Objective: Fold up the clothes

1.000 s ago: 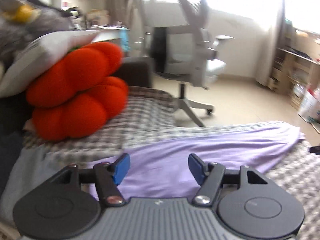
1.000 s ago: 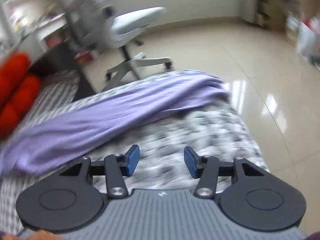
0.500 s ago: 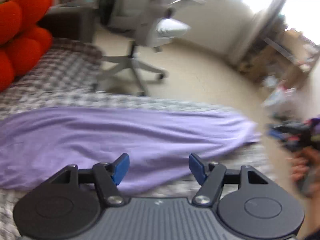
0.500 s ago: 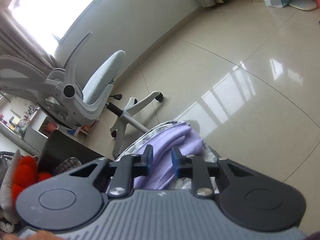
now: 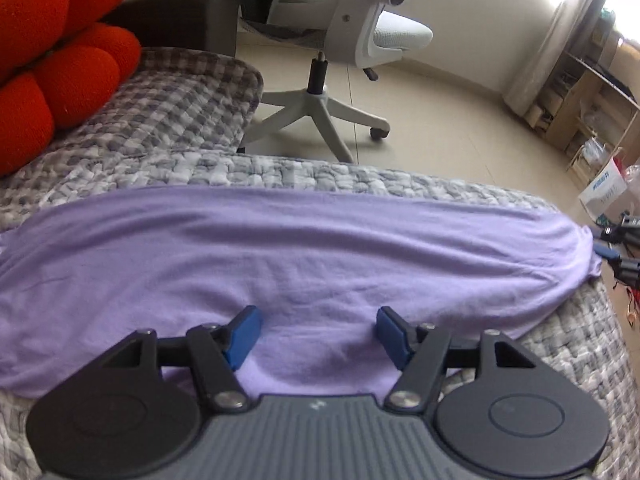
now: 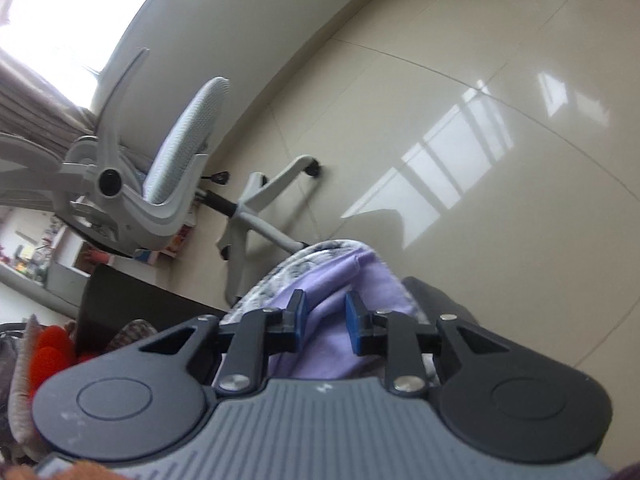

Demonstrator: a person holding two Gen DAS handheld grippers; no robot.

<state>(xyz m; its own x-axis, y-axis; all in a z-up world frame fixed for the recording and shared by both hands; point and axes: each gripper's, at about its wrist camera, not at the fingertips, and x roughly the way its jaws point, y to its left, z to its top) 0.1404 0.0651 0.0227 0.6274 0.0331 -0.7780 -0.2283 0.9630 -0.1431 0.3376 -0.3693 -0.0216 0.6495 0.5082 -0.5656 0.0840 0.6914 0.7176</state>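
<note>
Folding has barely begun, judging from the layout: the purple garment (image 5: 296, 264) lies stretched lengthwise across the grey checked bed cover (image 5: 184, 108), wrinkled, with no fold visible in it. All folds remain to be made.

Claw states:
- Left claw (image 5: 316, 330): fingers wide apart, hovering over the near edge of the garment at its middle. Nothing is gripped; cloth shows beneath the gap only.
- Right claw (image 6: 323, 322): jaws narrow and opening slightly, positioned at the garment's end (image 6: 360, 276) near the corner of the bed. Purple cloth lies between the blue pads, but a gap shows on each side, so no clamp is confirmed.

Probable next requirement: each claw must close on an edge or corner before the cloth can be lifted and doubled over.

Surroundings:
- Red cushion (image 5: 56, 60): on the bed at the far left, well apart from the garment.
- White office chair (image 5: 340, 40): on the tiled floor (image 6: 480, 120) beyond the bed, outside the work area.
- Shelving and bags (image 5: 592, 128): along the far right wall.

Obstructions: none on the garment itself. Its right end drapes near the bed edge and could slip off when pulled.
</note>
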